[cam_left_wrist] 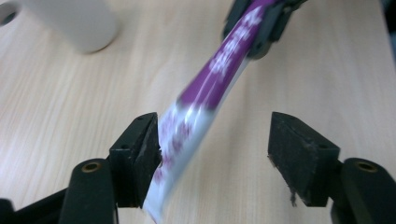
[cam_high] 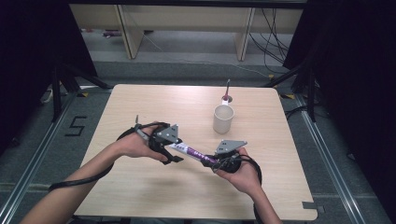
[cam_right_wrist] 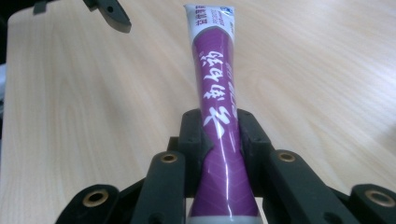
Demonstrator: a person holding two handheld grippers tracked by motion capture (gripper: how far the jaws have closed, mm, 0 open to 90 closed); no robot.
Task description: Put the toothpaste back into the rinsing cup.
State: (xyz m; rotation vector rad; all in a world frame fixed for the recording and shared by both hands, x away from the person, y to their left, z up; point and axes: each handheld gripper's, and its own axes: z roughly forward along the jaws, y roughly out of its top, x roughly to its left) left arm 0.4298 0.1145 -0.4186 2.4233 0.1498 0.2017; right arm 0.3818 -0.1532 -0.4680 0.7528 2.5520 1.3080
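Note:
A purple and white toothpaste tube hangs above the wooden table between my two grippers. In the right gripper view the tube points away from me, and my right gripper is shut on its thick end. My left gripper is open around the tube's flat white end, which lies against the left pad with a wide gap to the other pad. From above, the left gripper and right gripper face each other along the tube.
A white cup stands behind the grippers, right of centre; it also appears at the top left of the left gripper view. Behind it a thin reddish stick stands up from a small white base. Bare tabletop lies on all sides.

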